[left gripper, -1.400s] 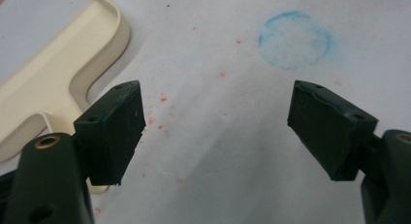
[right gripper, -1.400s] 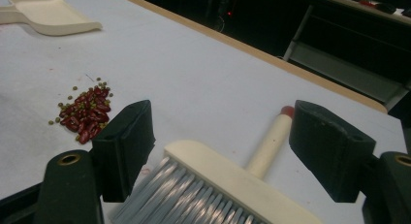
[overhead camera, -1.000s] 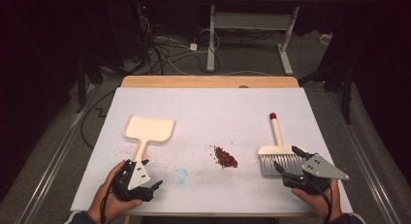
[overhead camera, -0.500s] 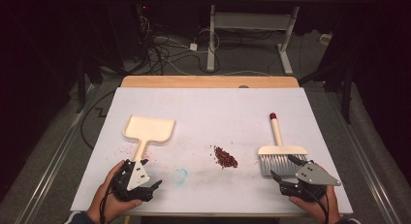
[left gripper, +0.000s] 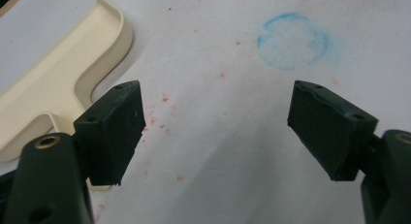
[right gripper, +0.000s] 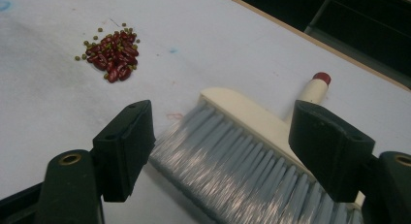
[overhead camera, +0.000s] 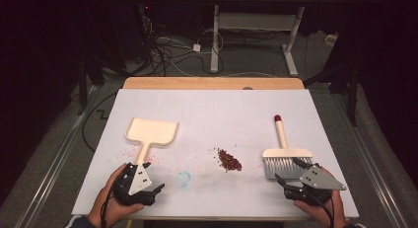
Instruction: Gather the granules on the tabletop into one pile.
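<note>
Both grippers are gaping wide, gripping nothing: the right gripper (overhead camera: 291, 181) is sitting just short of the brush (overhead camera: 286, 156) bristles, its handle pointing away toward the far edge. The left gripper (overhead camera: 153, 191) is hovering beside the dustpan (overhead camera: 150, 134) handle. Beans (overhead camera: 229, 160) are lying between, on the white table (overhead camera: 222, 109).

No readable text anywhere on the table or tools.

No letters, numbers, brand marks or labels can be read on the white table cover (overhead camera: 212, 114), the cream dustpan (overhead camera: 150, 132), the brush (overhead camera: 286, 156) or the grey plates of the grippers. The one drawn mark is a faint blue circle (left gripper: 292, 40) on the cover, at about 4 o'clock from the dustpan; it holds no characters.
</note>
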The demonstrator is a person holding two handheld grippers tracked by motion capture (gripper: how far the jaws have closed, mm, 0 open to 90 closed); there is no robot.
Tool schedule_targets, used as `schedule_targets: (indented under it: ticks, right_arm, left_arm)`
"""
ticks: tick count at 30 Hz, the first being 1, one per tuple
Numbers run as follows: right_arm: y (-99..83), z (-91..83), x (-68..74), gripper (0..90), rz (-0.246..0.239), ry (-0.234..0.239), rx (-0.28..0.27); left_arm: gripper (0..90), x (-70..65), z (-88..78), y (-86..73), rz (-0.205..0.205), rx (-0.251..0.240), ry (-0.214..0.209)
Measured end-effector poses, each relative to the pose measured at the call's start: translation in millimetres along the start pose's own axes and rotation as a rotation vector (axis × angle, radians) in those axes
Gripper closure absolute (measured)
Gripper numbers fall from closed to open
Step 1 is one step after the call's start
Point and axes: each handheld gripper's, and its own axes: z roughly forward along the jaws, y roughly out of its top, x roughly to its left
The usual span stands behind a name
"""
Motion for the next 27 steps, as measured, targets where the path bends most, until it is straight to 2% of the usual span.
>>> schedule_targets:
  ticks: [27]
  right_arm:
    - [0.0, 1.7, -0.6, 25.4, -0.006, 0.003, 0.006]
  left_arm:
    - [20.1, 0.8, 2.5, 0.4, 0.003, 0.015, -0.002]
